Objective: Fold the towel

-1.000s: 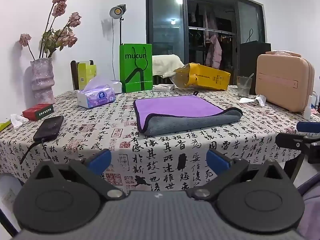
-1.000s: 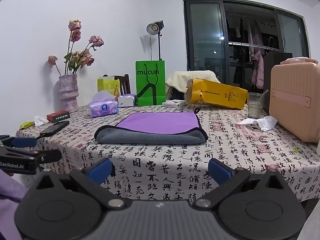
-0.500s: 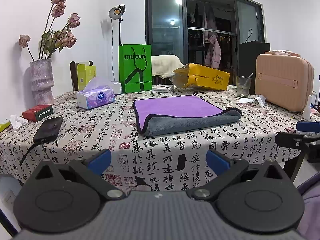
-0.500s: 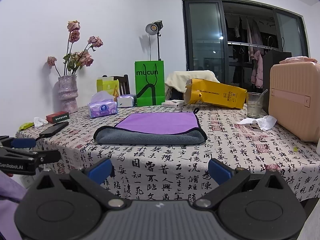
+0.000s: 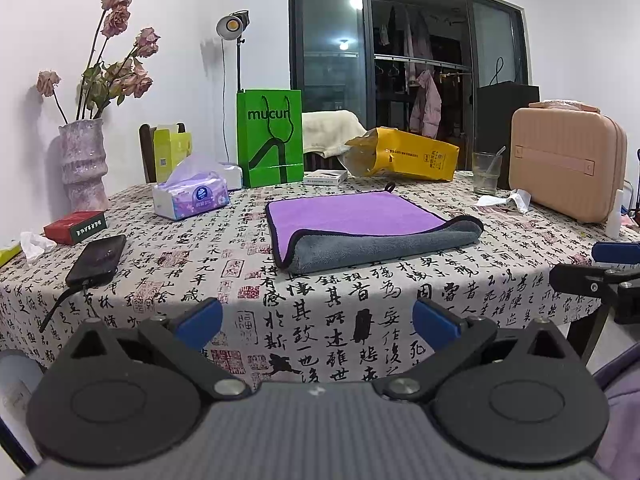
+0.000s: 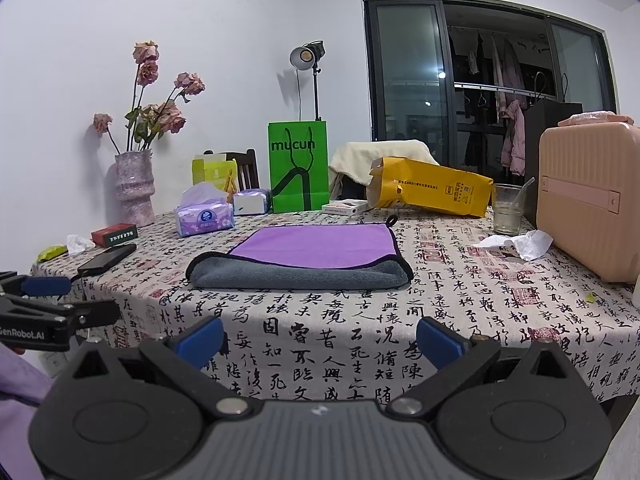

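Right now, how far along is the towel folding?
Done: the towel lies folded once on the table, purple side up, grey fold facing the edge. In hand: nothing; the left gripper and right gripper are both open, short of the table. Left: possibly another fold.

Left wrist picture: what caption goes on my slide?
Open left gripper faces a folded purple-and-grey towel on the table.

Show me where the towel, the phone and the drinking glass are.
towel [image 5: 352, 214]: left wrist view, on its purple top layer.
phone [image 5: 97, 259]: left wrist view, on its dark screen.
drinking glass [image 6: 508, 210]: right wrist view, on its clear side wall.
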Demonstrator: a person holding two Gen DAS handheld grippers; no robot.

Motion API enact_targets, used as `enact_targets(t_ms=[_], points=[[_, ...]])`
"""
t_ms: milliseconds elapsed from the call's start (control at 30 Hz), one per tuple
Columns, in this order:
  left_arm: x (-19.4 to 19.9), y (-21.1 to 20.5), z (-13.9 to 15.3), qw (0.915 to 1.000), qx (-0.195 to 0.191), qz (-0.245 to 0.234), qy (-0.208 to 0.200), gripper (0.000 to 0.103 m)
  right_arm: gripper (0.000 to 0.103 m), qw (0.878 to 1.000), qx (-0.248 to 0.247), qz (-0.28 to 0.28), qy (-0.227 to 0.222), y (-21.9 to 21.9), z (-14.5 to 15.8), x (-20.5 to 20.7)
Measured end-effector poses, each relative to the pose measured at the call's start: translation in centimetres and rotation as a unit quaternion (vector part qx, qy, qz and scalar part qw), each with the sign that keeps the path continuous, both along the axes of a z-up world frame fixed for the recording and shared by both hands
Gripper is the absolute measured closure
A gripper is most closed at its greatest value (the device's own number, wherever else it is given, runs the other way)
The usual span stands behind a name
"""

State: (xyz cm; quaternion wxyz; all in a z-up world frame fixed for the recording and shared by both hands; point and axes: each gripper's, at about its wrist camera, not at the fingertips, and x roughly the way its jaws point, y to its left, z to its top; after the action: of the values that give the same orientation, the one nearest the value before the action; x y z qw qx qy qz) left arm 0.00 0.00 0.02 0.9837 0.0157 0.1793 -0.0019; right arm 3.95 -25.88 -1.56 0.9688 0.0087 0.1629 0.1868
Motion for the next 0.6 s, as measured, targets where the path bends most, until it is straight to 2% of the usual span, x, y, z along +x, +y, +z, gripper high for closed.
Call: enact_targets(t_ms=[600], points=[[-0.01, -0.02, -0.01, 1.0, 0.001, 0.0, -0.001, 0.0, 0.0, 1.0, 0.001, 0.0, 0.001, 0.03, -0.06, 0.1]])
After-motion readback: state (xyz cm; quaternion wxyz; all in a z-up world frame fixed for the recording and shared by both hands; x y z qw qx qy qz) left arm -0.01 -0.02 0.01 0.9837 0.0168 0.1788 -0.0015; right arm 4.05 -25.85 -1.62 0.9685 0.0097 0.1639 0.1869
